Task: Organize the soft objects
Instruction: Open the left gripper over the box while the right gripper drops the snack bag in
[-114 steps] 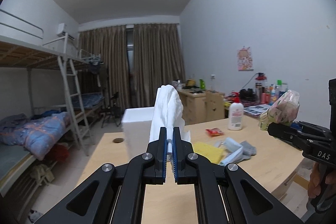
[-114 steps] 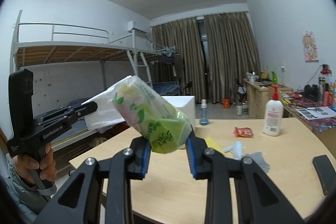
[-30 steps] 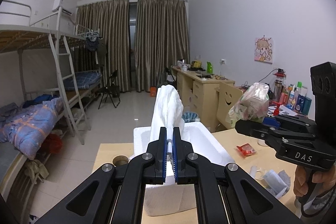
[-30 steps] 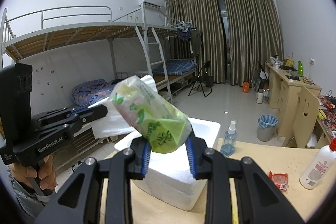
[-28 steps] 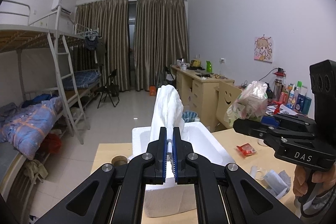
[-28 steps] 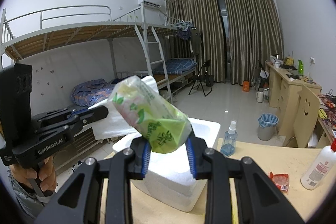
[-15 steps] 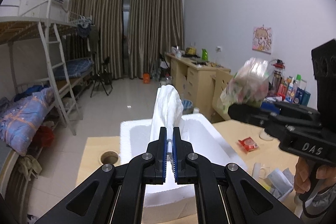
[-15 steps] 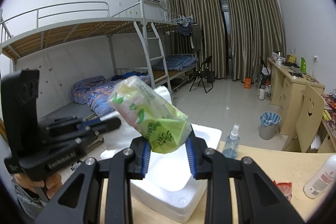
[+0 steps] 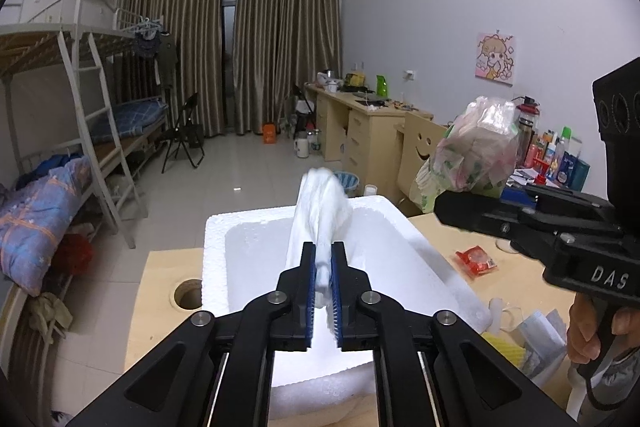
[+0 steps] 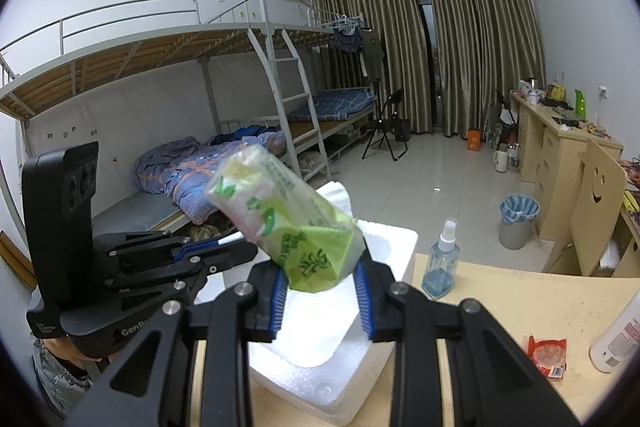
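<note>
White foam box open on the wooden desk. Above it, left gripper jaws clamped narrowly on a white cloth; right gripper jaws pinching a green tissue pack. Only in the right wrist view: a spray bottle just beside the box.
</note>
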`<state>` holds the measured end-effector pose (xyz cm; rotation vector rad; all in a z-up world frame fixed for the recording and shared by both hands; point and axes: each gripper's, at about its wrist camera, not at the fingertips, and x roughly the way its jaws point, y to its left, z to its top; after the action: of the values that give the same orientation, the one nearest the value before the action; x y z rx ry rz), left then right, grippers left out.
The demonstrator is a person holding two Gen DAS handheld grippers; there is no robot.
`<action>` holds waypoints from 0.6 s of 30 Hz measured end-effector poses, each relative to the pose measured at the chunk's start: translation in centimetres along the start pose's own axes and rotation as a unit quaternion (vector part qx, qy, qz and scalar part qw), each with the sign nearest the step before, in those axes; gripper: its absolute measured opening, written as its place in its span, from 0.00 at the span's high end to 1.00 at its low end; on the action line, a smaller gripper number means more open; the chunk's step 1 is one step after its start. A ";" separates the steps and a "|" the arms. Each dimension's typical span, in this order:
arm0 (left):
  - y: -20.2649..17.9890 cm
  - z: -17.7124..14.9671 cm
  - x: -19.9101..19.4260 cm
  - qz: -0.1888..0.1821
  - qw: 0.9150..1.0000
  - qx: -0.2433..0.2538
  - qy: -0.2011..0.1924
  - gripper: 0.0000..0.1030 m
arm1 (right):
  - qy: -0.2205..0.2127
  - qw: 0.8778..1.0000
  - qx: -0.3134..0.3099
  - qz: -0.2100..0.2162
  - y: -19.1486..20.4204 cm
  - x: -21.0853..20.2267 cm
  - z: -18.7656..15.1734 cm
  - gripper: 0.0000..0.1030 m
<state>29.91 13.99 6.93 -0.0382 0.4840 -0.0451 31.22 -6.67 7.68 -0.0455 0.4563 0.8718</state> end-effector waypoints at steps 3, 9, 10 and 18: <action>0.2 -0.2 -0.2 0.012 1.000 -0.004 -0.004 0.50 | -0.001 1.000 0.002 0.000 -0.1 -0.1 0.3 0.67; 0.5 -0.5 -3.1 0.040 0.997 -0.014 -0.065 0.02 | -0.002 1.000 0.001 -0.001 -0.2 -0.1 0.3 0.67; 0.6 -0.6 -3.4 0.042 0.996 -0.017 -0.072 0.00 | -0.001 1.000 0.000 0.000 -0.2 0.0 0.3 0.67; 2.1 -2.0 -5.4 0.067 0.992 -0.031 -0.098 0.00 | 0.007 1.000 -0.003 0.002 0.1 0.8 0.0 0.67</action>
<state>24.25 16.34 7.53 -0.0703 0.2906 0.1040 31.59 -6.05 7.39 -0.0561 0.4673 0.8763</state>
